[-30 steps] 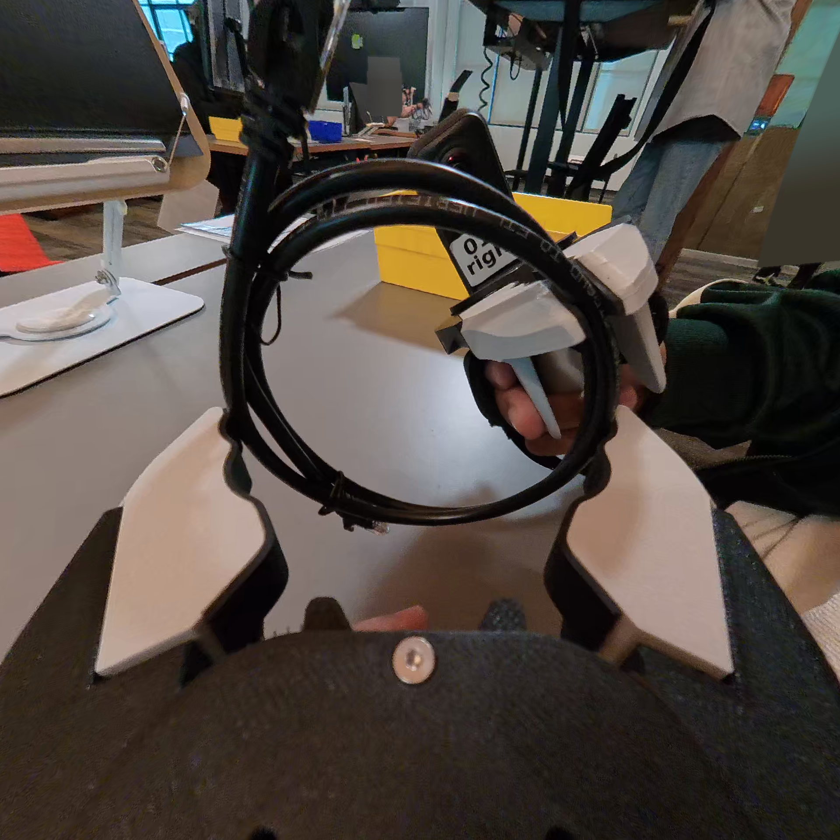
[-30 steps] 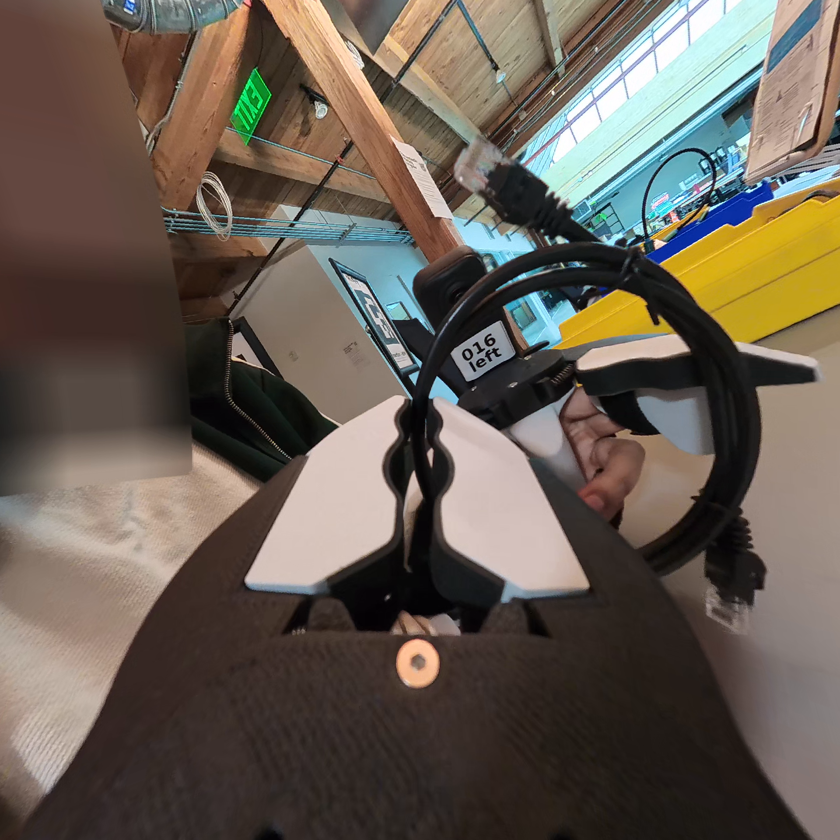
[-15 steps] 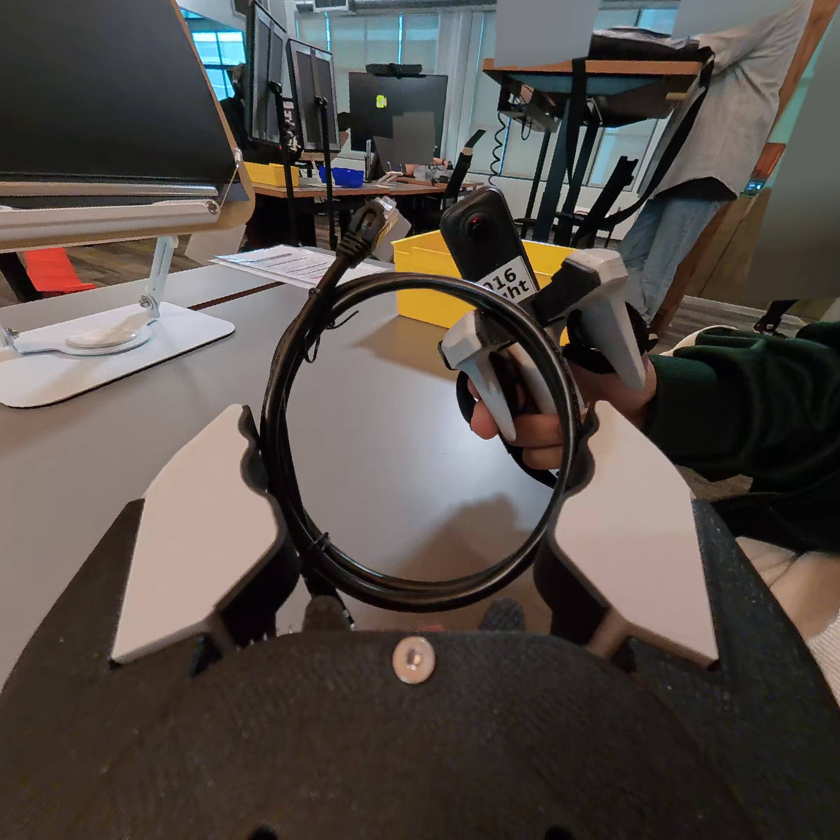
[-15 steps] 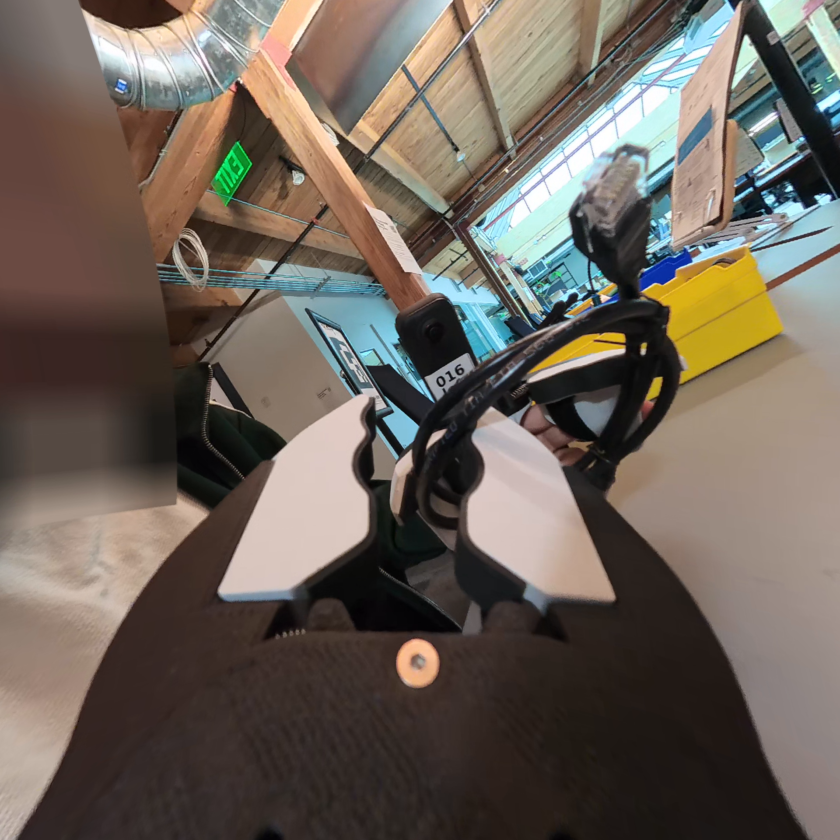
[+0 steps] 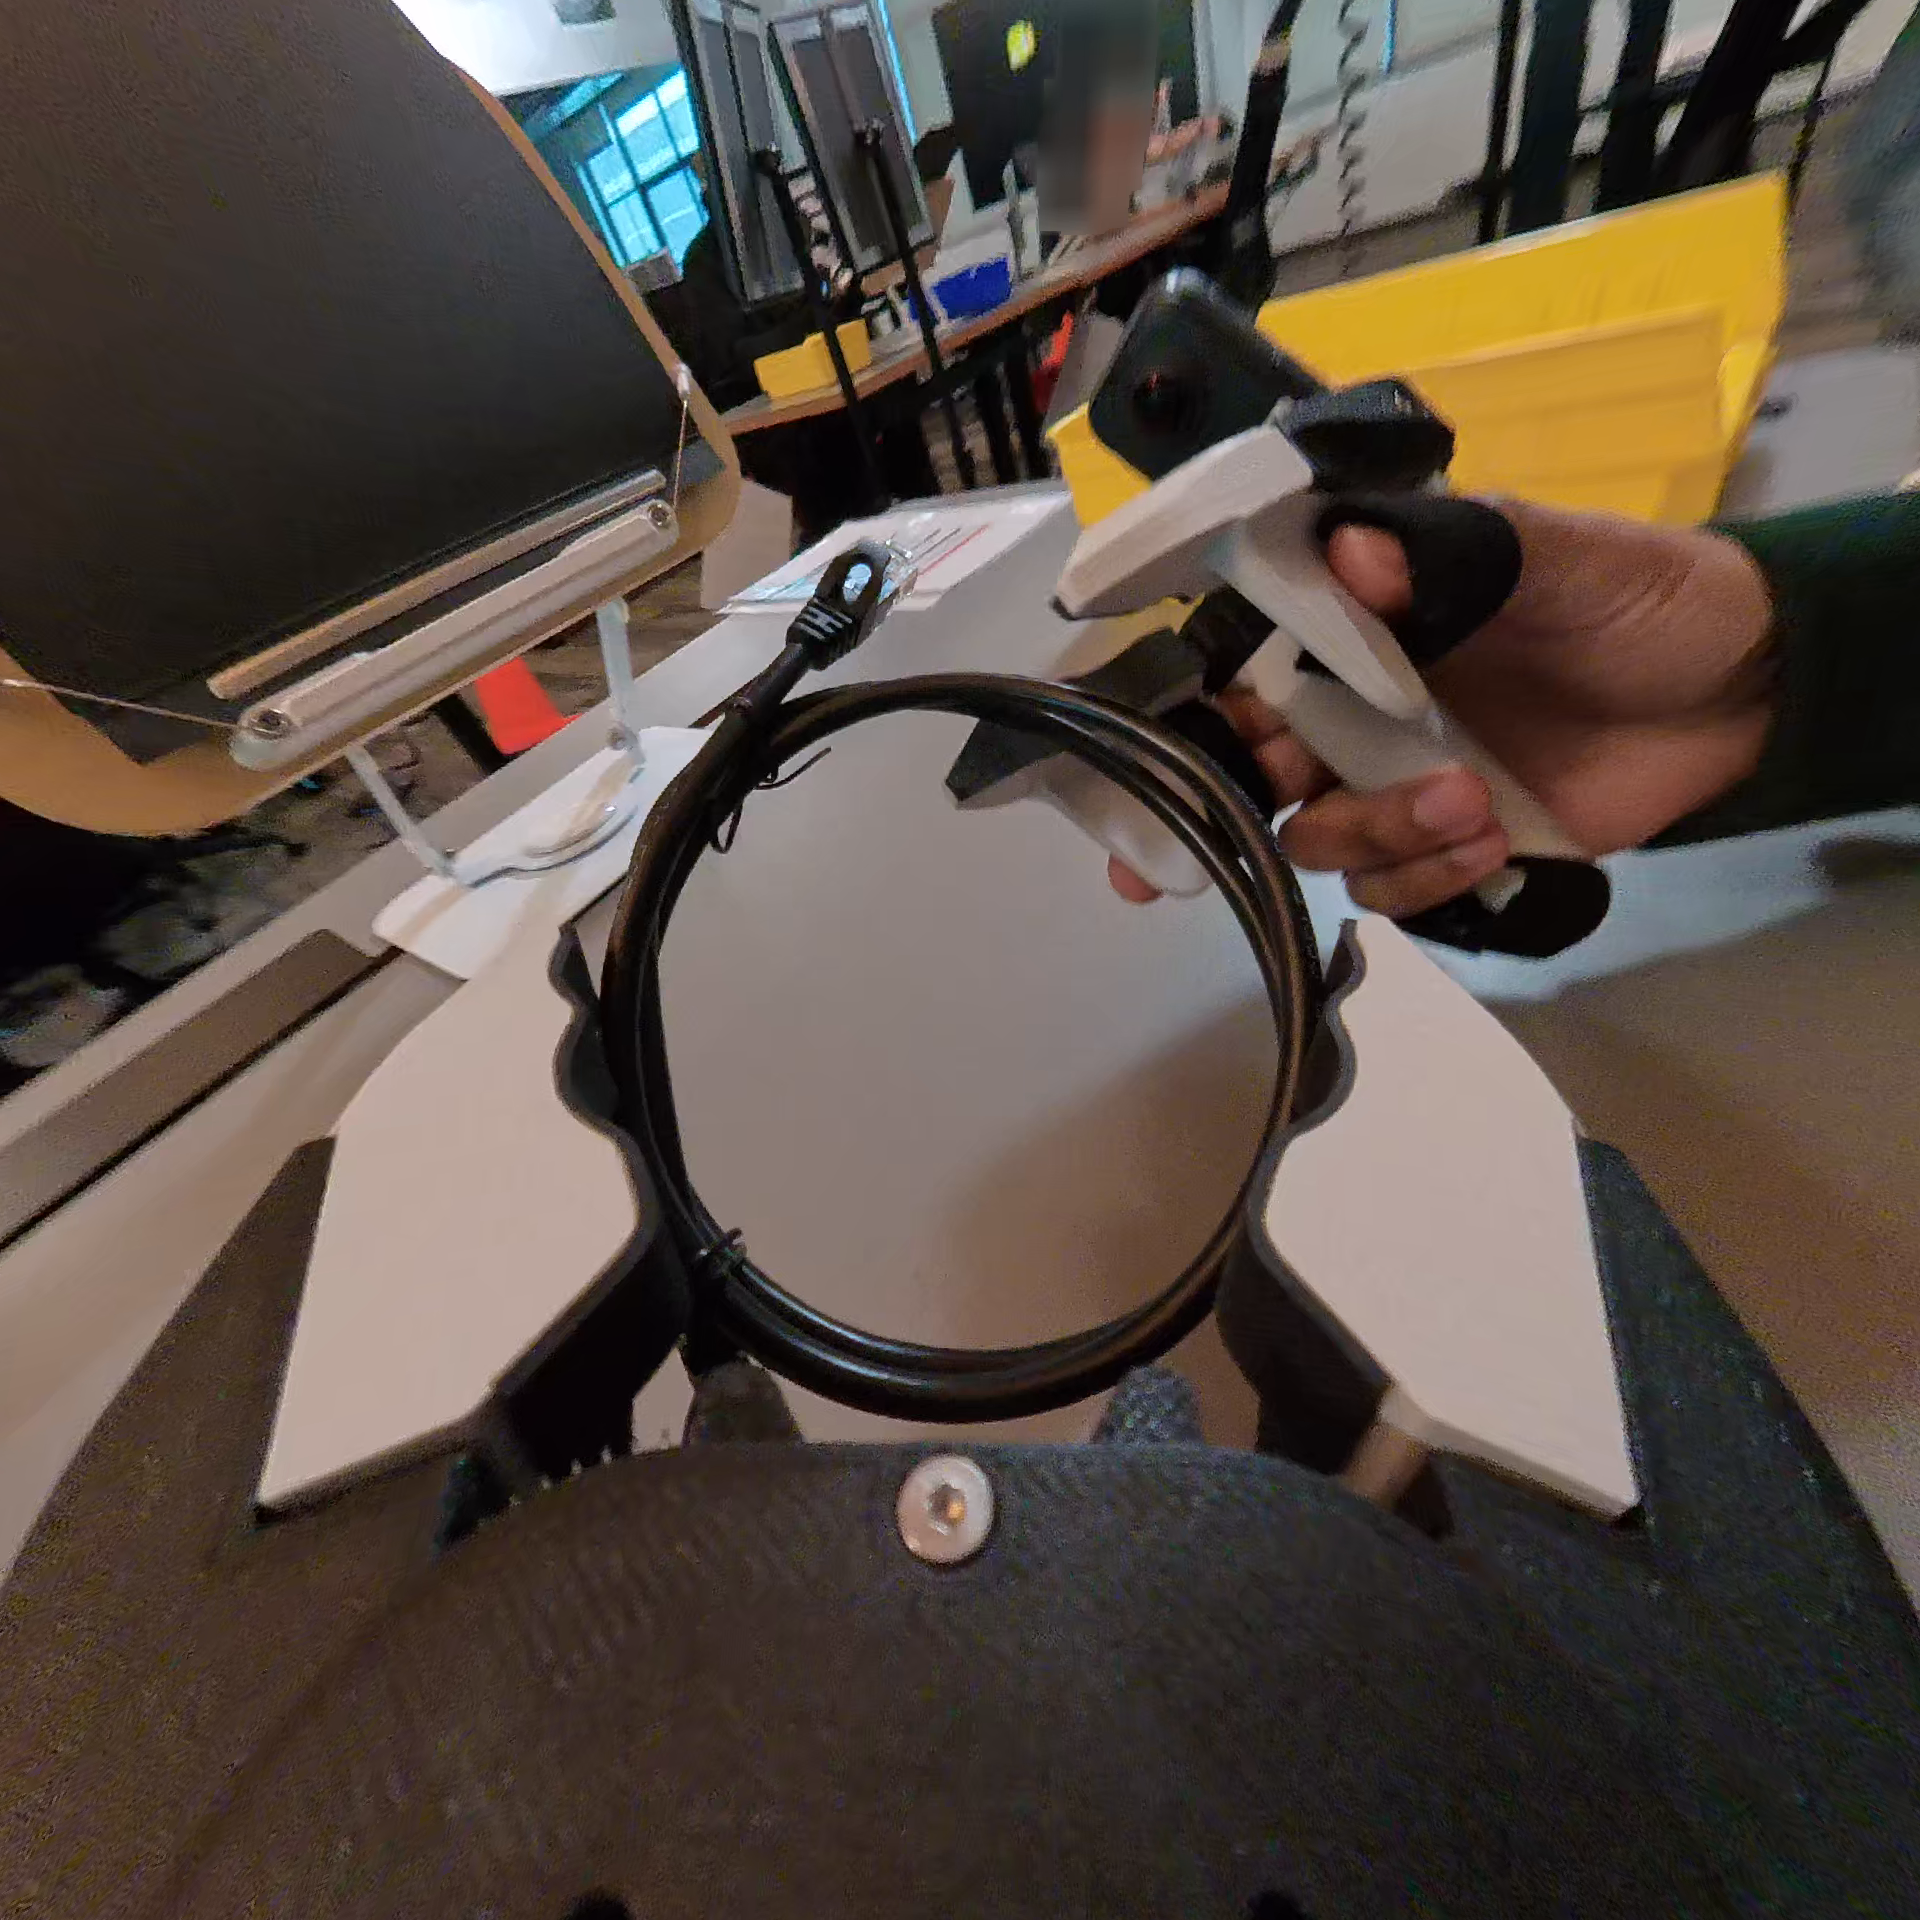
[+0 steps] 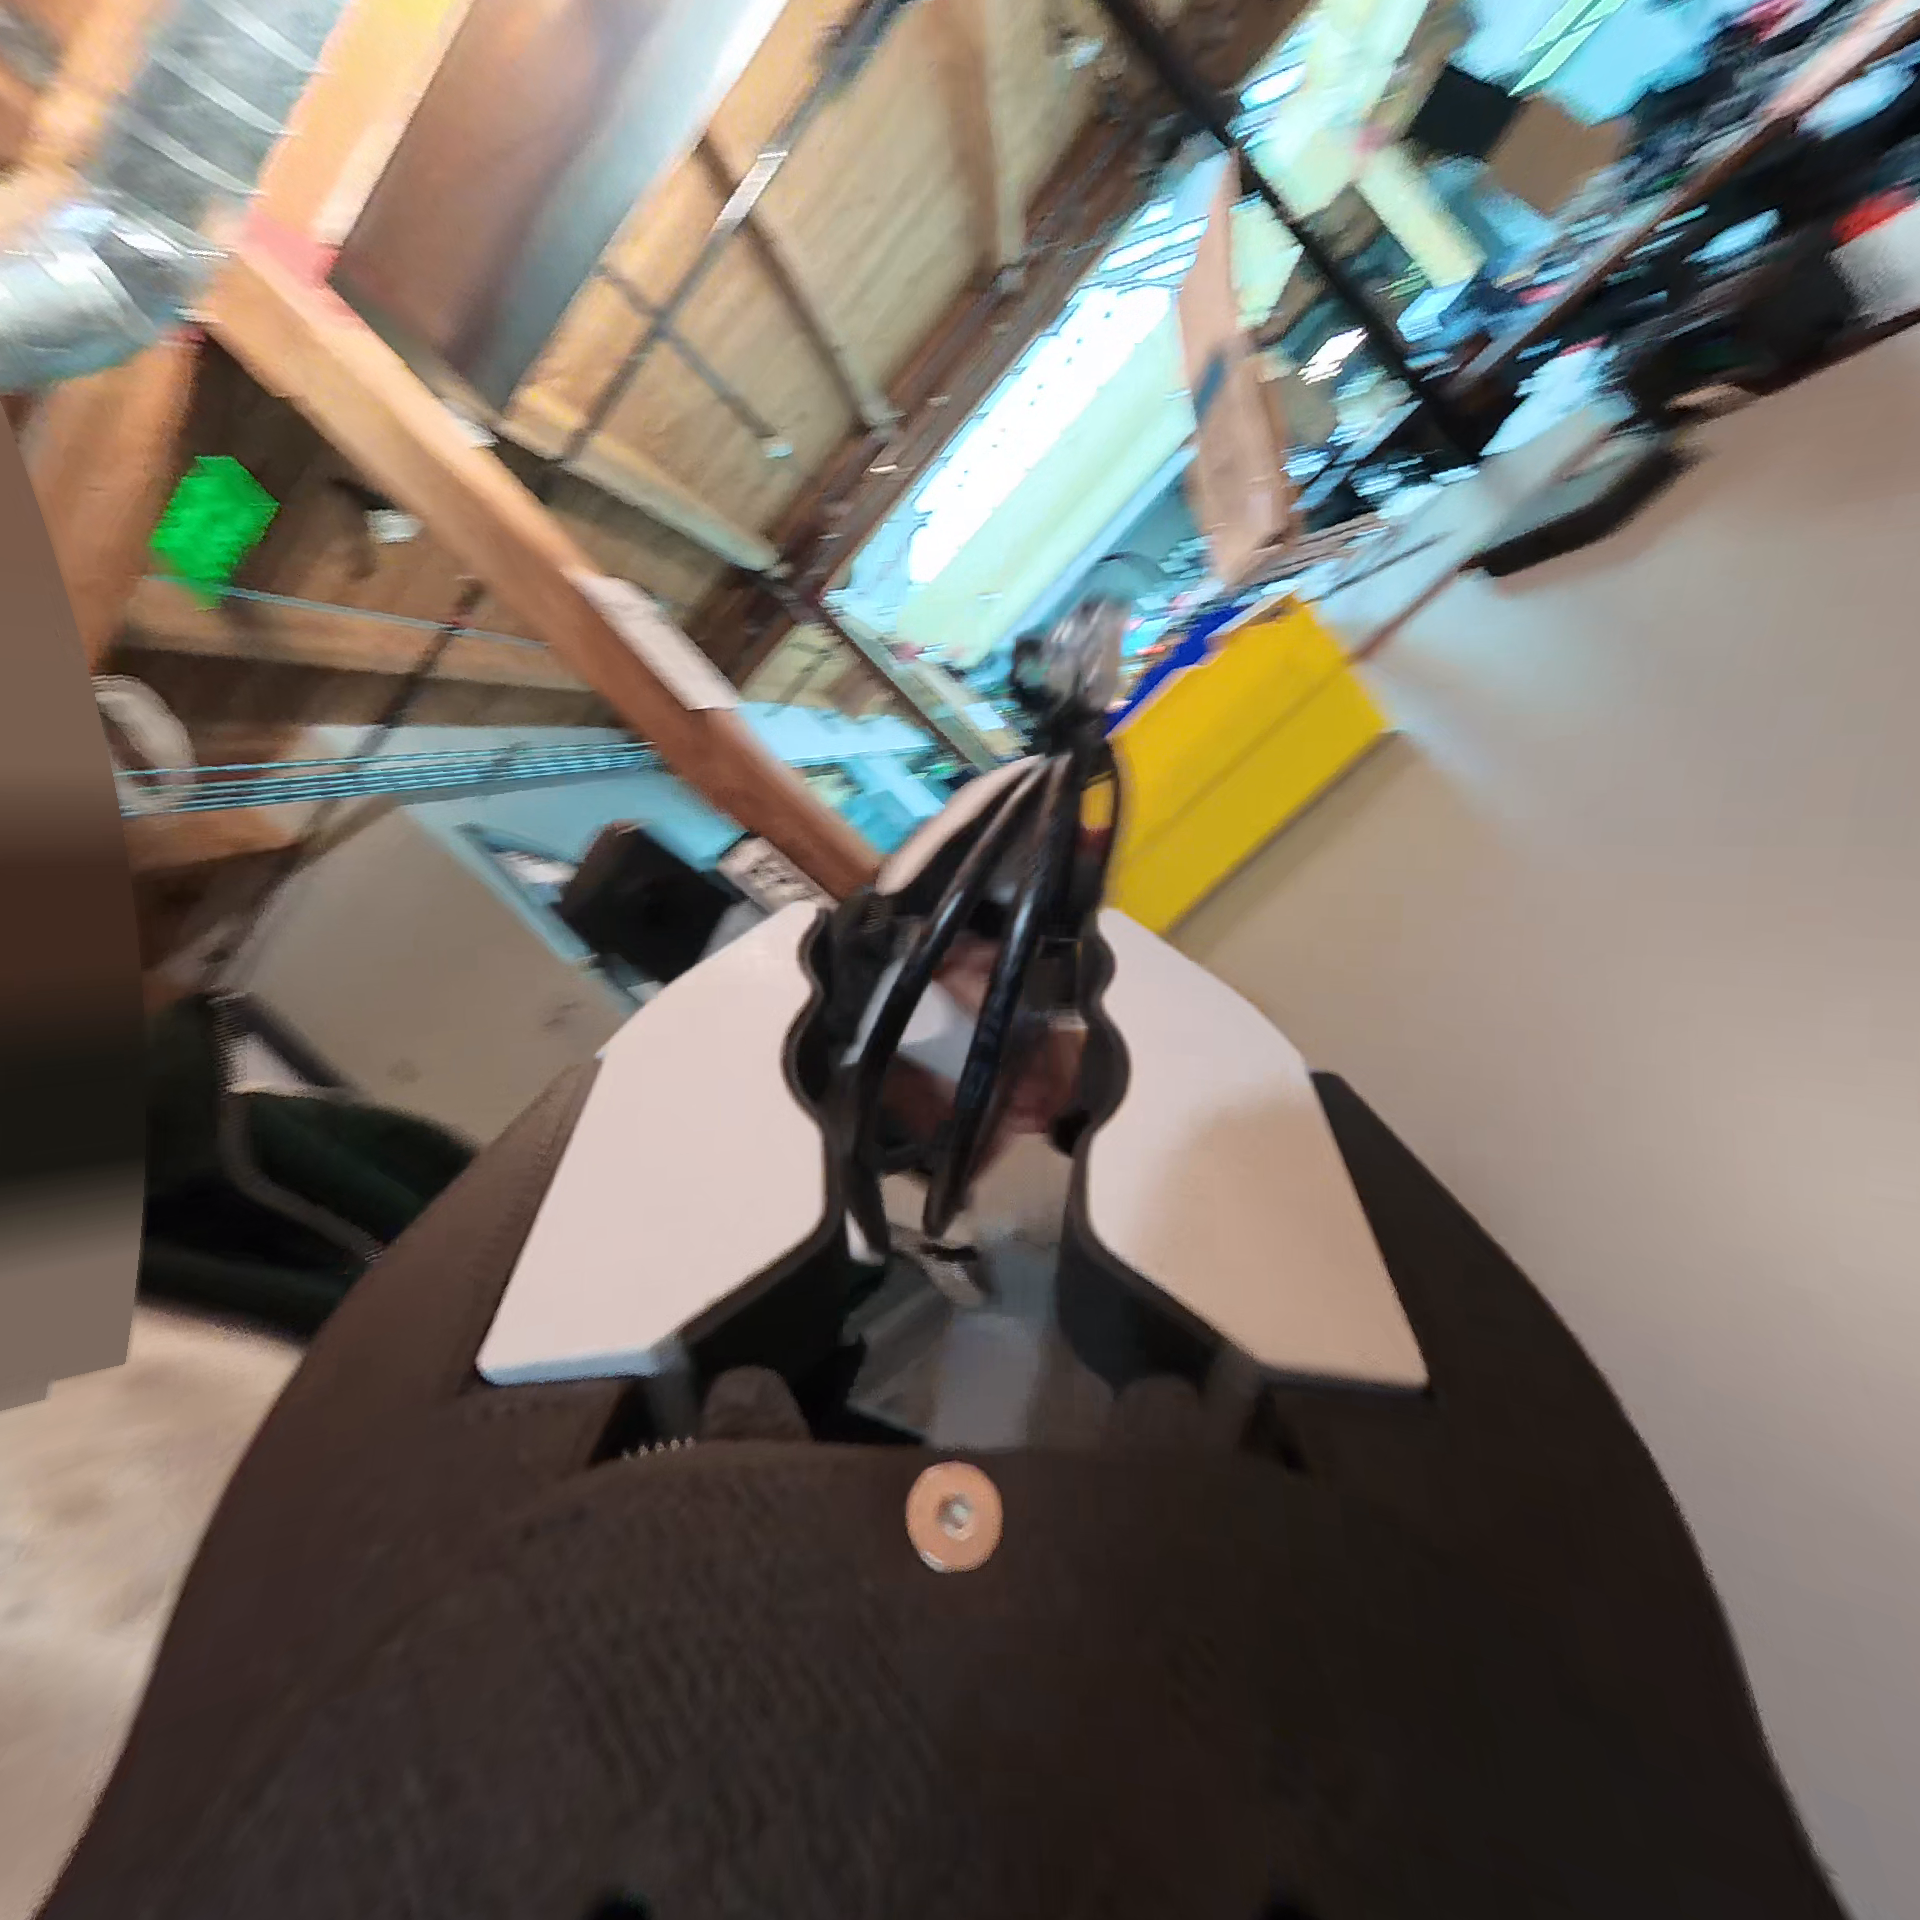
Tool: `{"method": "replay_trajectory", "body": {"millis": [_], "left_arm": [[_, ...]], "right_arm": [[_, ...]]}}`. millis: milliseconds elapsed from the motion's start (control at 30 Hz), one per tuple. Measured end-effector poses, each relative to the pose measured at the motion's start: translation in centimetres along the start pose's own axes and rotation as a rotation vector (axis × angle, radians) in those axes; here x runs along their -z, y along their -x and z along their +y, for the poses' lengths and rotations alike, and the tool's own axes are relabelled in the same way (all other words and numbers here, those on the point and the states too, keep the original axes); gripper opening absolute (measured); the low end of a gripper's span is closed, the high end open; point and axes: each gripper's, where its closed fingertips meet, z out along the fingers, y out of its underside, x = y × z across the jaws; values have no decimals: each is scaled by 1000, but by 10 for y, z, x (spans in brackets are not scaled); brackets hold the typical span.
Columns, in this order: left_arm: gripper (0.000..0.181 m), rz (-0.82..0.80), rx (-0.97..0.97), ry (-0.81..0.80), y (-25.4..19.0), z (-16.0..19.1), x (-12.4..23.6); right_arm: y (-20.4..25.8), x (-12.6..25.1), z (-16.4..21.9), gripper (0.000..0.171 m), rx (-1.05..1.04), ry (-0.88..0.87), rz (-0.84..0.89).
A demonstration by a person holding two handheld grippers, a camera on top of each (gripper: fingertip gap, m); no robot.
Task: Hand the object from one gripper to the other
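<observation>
A coiled black cable point(image 5: 935, 1387) with a plug point(image 5: 842, 603) sticking up spans the gap of my left gripper point(image 5: 956, 935). Both white fingers press on the coil's sides and hold it above the grey table point(image 5: 935, 1091). My right gripper point(image 5: 1018, 691), held by a hand in a green sleeve, is at the coil's upper right with its jaws apart. In the blurred right wrist view, the right gripper point(image 6: 956, 920) is open. The cable's strands point(image 6: 992, 1039) run loose between its fingers, edge-on. The left gripper behind them is mostly hidden.
A dark screen on a white stand point(image 5: 561, 821) is at the left of the table. A sheet of paper point(image 5: 966, 530) and a yellow bin point(image 5: 1507, 343) lie beyond the coil. The bin also shows in the right wrist view point(image 6: 1236, 758). Desks and monitors stand farther back. The left gripper's tips are roughly 4 cm from the right gripper's.
My right gripper was shut on the cable and has opened and let go. My left fingers have closed in on the coil's sides and now carry it. The coil has turned.
</observation>
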Motion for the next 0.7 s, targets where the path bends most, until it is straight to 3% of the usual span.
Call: {"method": "replay_trajectory", "body": {"millis": [167,267,400,700], "left_arm": [[129,-38,-186,112,-7,15,-7],[130,-6,-198,133,-14,19,-10],[131,-16,-224,171,-11,26,-9],[135,-52,-107,78,-1,14,-6]], "right_arm": [[-21,14,-8,42,73,16,164],[-28,14,1,39,113,99,216],[-36,12,25,15,129,262,268],[-35,18,9,6,61,179,268]]}}
